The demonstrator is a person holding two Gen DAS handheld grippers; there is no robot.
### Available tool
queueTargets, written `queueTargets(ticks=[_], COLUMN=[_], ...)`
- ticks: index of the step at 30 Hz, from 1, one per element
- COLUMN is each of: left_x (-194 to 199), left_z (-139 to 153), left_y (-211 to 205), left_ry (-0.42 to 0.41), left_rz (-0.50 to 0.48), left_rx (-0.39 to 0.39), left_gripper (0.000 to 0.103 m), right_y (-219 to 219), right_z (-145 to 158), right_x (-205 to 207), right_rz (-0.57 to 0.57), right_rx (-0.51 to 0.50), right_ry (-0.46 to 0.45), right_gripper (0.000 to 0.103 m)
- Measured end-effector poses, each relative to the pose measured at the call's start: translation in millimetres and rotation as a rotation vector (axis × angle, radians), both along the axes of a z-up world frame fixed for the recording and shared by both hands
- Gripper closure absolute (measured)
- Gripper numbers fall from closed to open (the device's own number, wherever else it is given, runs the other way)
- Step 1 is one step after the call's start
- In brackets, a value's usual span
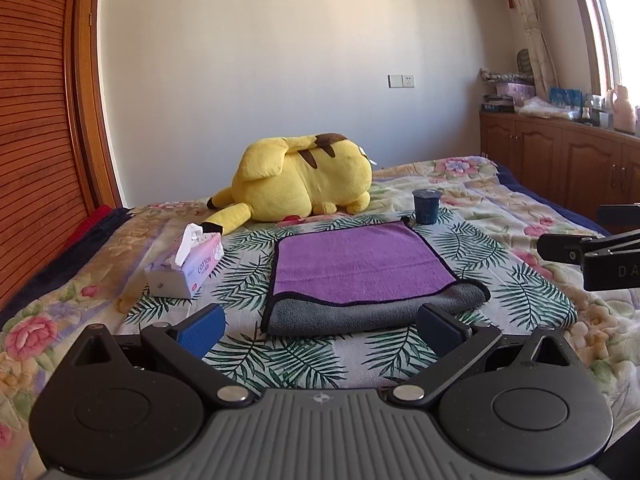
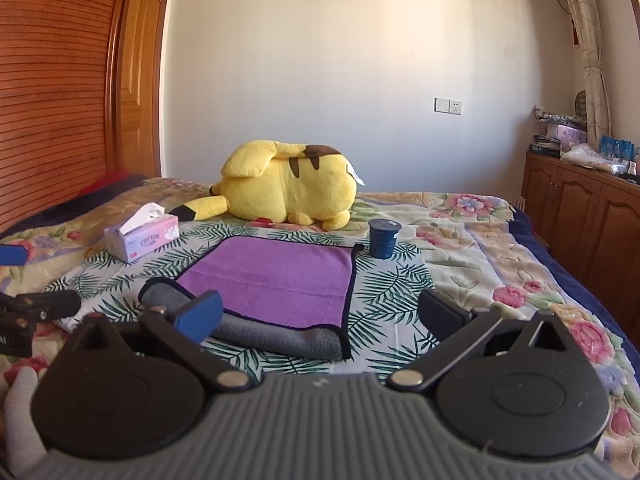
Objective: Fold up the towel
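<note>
A purple towel (image 1: 360, 264) with a grey underside and black trim lies folded on the bed, its grey fold along the near edge. It also shows in the right wrist view (image 2: 276, 280). My left gripper (image 1: 320, 330) is open and empty, hovering just in front of the towel's near edge. My right gripper (image 2: 320, 316) is open and empty, over the towel's near right corner; its left finger (image 2: 200, 316) overlaps the grey fold. The right gripper's side shows at the left wrist view's right edge (image 1: 592, 252).
A yellow plush toy (image 1: 304, 184) lies behind the towel. A tissue box (image 1: 188, 268) sits to its left, a dark blue cup (image 1: 427, 206) at its far right corner. Wooden cabinets (image 1: 560, 160) stand right of the bed, a wooden headboard (image 1: 36, 140) left.
</note>
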State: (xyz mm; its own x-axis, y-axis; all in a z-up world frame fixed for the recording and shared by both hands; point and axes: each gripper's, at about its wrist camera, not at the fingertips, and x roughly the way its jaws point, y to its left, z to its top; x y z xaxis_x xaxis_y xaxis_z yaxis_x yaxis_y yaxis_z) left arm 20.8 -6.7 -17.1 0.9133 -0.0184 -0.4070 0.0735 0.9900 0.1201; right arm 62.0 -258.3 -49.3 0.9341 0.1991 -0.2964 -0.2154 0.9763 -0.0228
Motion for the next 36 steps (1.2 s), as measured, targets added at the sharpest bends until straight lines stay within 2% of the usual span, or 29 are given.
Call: queueTargets(ticks=[18, 36], left_x=[28, 76], left_z=[-6, 0], left_y=[0, 13], left_ry=[0.079, 0.104], left_rz=[-0.036, -0.05], left_rx=[0.011, 0.028], left_gripper=[0.016, 0.024], right_y=[-1, 2], right_z=[-6, -15], right_x=[33, 82], right_rz=[0.068, 0.137], right_rx=[-0.01, -0.012], right_ry=[0.073, 0.166], right_gripper=[0.0, 0.0])
